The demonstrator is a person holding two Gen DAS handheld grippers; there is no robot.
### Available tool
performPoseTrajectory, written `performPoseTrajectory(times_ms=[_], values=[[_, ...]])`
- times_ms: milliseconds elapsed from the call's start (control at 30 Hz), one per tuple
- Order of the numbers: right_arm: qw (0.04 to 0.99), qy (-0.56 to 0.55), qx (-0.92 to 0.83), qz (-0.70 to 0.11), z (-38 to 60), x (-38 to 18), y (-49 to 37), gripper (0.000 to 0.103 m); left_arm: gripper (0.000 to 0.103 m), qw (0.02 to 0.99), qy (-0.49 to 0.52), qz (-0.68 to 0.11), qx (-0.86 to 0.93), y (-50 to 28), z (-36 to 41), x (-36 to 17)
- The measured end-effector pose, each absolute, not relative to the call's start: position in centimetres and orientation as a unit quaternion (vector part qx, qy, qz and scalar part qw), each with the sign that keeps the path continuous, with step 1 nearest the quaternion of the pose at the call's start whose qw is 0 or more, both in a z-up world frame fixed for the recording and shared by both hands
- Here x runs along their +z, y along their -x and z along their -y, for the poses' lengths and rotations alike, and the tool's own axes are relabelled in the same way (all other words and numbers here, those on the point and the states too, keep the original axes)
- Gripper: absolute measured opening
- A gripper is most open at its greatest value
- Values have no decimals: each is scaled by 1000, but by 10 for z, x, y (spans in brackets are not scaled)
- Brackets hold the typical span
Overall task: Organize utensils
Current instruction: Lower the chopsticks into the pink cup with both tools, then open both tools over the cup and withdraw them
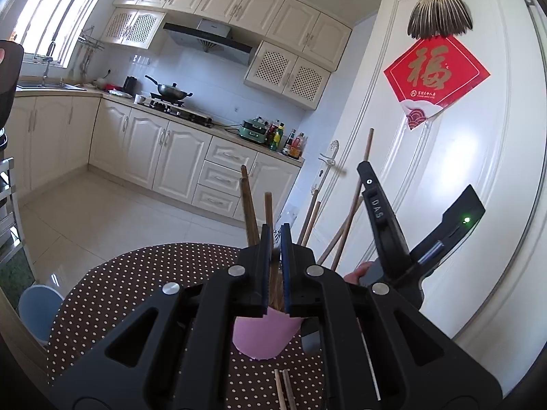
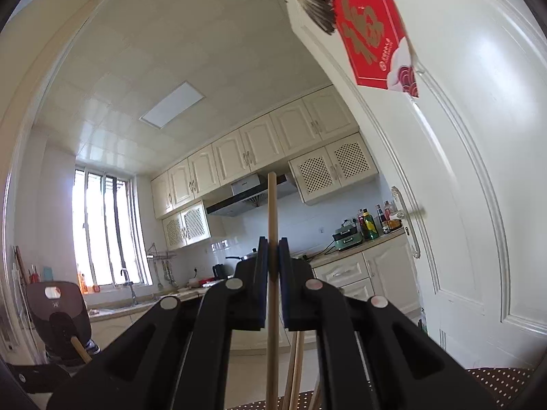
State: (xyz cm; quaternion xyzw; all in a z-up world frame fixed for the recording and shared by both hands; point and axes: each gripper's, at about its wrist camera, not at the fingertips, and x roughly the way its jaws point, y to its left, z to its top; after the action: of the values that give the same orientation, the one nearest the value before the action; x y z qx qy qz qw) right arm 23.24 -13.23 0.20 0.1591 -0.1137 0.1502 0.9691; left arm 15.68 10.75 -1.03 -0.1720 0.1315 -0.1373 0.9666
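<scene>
In a cream-cabinet kitchen, the left gripper [image 1: 275, 239] hangs just over a pink plastic cup [image 1: 263, 336] standing on a round table [image 1: 136, 290] covered in brown cloth with white dots. Its jaws are drawn nearly together at the cup's rim, with a dark brown wooden chopstick [image 1: 269, 212] rising between them; whether the pads press the stick or the rim cannot be told from here. More dark wooden chopsticks [image 1: 248, 205] stand in the cup and lean left, while lighter ones [image 1: 309, 218] fan out to the right. Two loose wooden chopsticks [image 1: 283, 389] lie on the cloth in front of the cup, near the bottom edge of the left wrist view.

The right gripper [image 2: 272, 256], seen in the left wrist view as a black frame to the right of the cup with a green light glowing on it, tilts upward toward the ceiling. Its jaws are clamped on a single pale wooden chopstick [image 2: 272, 212], which stands upright through them, its top end well above the pads and its lower length running down below. Beside that lower length, other pale sticks [image 2: 295, 369] show above the dotted cloth.

A white door [image 1: 444, 171] bearing a red diamond-shaped paper sign [image 1: 436, 75] stands to the right of the table.
</scene>
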Motion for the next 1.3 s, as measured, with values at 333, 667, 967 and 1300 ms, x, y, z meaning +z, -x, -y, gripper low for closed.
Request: performPoseTrajectory(times_ms=[333,667,967,1300], values=[[970,-177,155,68,141,-1,-244,5,7,967,161,-137,-142,-157,-104,-14],[969,-158,184,51,132,-1,-242,5,6,967,165,-137,-140,-159,-105,-15],[978,-131,159,34,132,3,-234,5,6,967,159,-143,-136,-161,-104,-15],[981,-115,155,4,137,-3,-210,53,6,971,132,-147,-138,-159,-93,-13]])
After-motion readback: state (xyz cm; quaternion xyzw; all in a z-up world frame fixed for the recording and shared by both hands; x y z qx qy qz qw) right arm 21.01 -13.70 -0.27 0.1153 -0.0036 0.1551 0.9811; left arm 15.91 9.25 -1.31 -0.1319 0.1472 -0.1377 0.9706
